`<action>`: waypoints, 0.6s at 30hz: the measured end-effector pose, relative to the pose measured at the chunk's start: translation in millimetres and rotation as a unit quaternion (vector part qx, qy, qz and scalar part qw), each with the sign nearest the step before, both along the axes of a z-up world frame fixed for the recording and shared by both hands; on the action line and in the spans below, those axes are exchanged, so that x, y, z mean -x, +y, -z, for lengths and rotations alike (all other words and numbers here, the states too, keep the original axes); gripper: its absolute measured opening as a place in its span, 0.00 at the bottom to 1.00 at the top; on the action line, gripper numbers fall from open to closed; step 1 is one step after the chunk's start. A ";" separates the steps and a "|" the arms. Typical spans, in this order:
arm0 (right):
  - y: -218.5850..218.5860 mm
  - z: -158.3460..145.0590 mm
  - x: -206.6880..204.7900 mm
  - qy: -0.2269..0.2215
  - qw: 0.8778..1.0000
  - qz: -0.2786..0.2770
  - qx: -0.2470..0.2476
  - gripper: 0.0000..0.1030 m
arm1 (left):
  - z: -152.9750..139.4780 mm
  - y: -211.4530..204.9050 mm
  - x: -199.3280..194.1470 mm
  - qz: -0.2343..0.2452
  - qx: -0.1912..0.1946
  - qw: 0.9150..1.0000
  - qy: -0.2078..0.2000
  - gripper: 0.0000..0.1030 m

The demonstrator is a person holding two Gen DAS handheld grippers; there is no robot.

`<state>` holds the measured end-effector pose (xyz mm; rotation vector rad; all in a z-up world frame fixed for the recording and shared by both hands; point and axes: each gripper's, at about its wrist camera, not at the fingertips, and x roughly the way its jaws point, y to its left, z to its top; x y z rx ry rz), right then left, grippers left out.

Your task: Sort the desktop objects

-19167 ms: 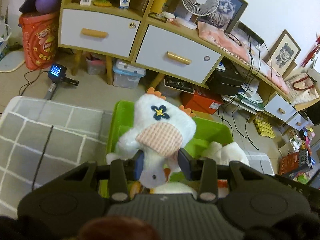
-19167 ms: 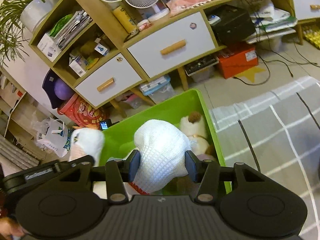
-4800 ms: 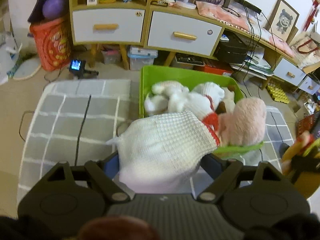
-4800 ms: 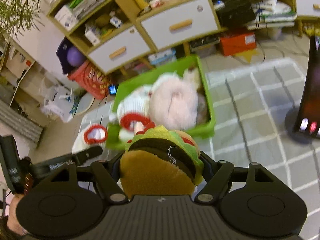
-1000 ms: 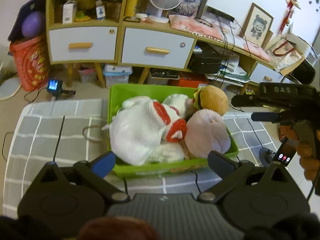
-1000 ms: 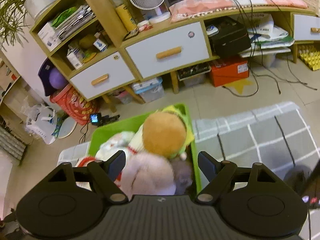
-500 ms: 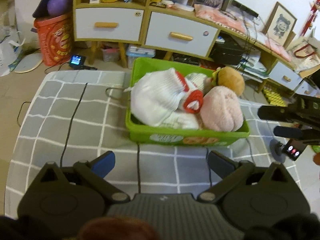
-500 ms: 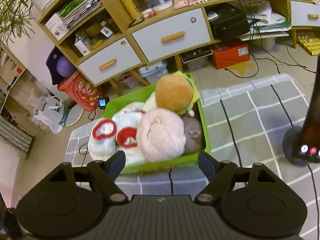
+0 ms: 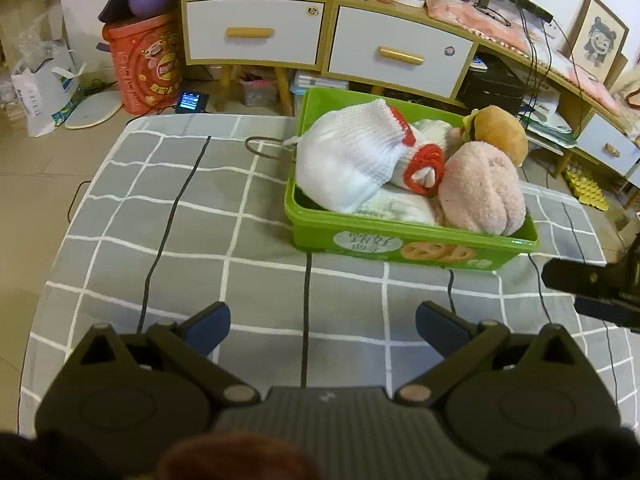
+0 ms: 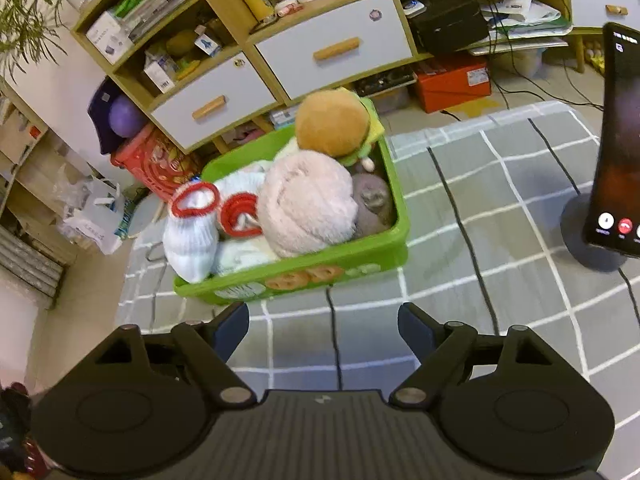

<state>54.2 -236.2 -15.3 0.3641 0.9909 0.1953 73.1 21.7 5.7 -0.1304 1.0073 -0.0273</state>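
A green bin (image 9: 408, 246) stands on the grey checked cloth (image 9: 180, 220). It is piled with a white knitted toy with red cuffs (image 9: 344, 160), a pink plush (image 9: 480, 188) and a hamburger plush (image 9: 498, 132). My left gripper (image 9: 322, 320) hangs open over the cloth, short of the bin's near wall, with nothing in it. In the right wrist view the bin (image 10: 304, 276), the pink plush (image 10: 308, 200) and the hamburger plush (image 10: 332, 122) lie just beyond my right gripper (image 10: 323, 322). Its jaws are opening and nothing is between them.
A phone on a round-footed stand (image 10: 616, 140) rises at the right of the cloth. Behind the bin stands a wooden cabinet with white drawers (image 9: 256, 32), with a red snack bucket (image 9: 144, 64) to its left. Thin black cables (image 9: 306, 320) cross the cloth.
Both grippers have drawn back from the bin toward the near side of the cloth, and more cloth shows in front of them. The bin and the toys have stayed put.
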 end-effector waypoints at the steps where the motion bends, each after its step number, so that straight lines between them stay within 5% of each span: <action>1: -0.2 0.2 0.9 0.002 1.000 0.003 0.006 0.81 | 0.2 -1.9 1.0 0.000 -0.005 1.000 0.000 0.99; 18: 0.8 0.5 13.7 -0.004 0.999 0.005 0.049 0.90 | 9.1 -19.1 5.2 0.005 -0.063 0.997 0.032 0.99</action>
